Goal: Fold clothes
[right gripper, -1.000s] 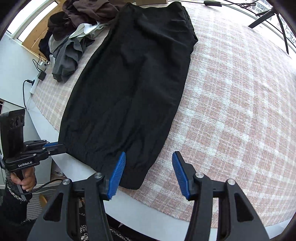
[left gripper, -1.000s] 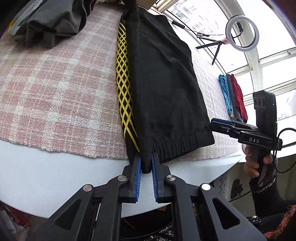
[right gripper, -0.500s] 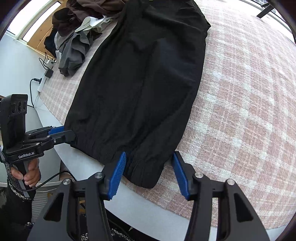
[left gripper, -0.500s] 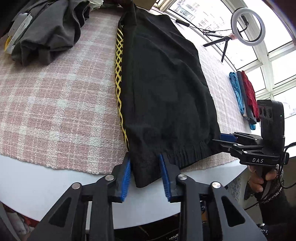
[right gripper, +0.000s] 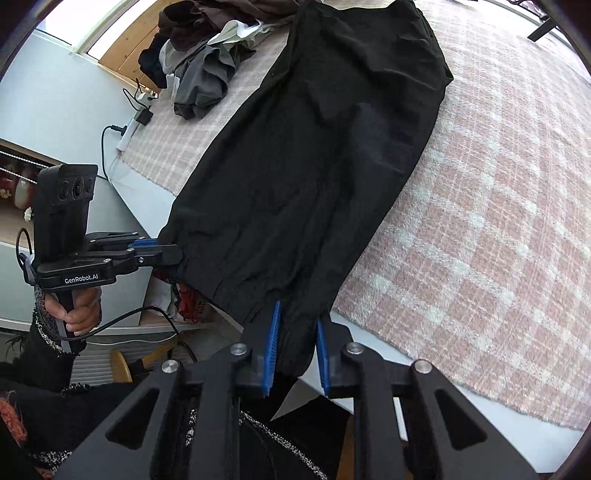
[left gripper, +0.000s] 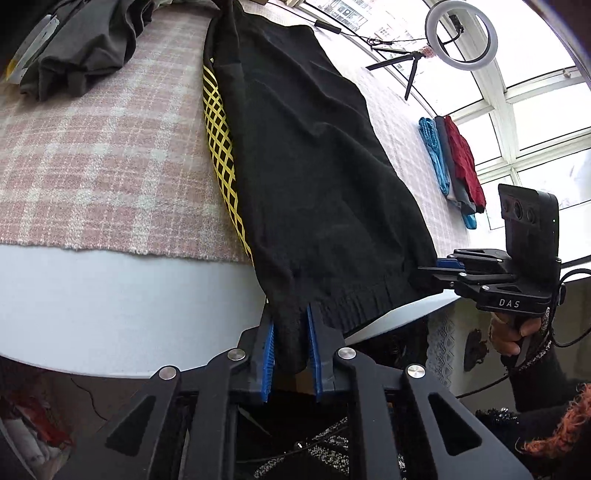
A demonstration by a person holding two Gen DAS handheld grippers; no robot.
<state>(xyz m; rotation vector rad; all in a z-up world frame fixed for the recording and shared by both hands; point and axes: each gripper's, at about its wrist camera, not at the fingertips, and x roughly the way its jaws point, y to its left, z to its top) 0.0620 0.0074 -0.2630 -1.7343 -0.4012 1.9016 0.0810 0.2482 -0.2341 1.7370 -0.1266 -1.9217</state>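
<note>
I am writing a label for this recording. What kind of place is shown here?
Probably a room in a home, set up for filming: a table with a pink plaid cloth, a pile of unfolded clothes, a ring light beside large windows.

"DAS" on right tongs [left gripper: 428, 271], "GenRobot.AI" on left tongs [right gripper: 173, 254]

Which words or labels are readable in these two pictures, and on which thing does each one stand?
"DAS": white letters on the side of the right gripper, seen in the left wrist view.
"GenRobot.AI": white letters on the side of the left gripper, seen in the right wrist view.
No text is readable on the trousers or elsewhere.
</note>
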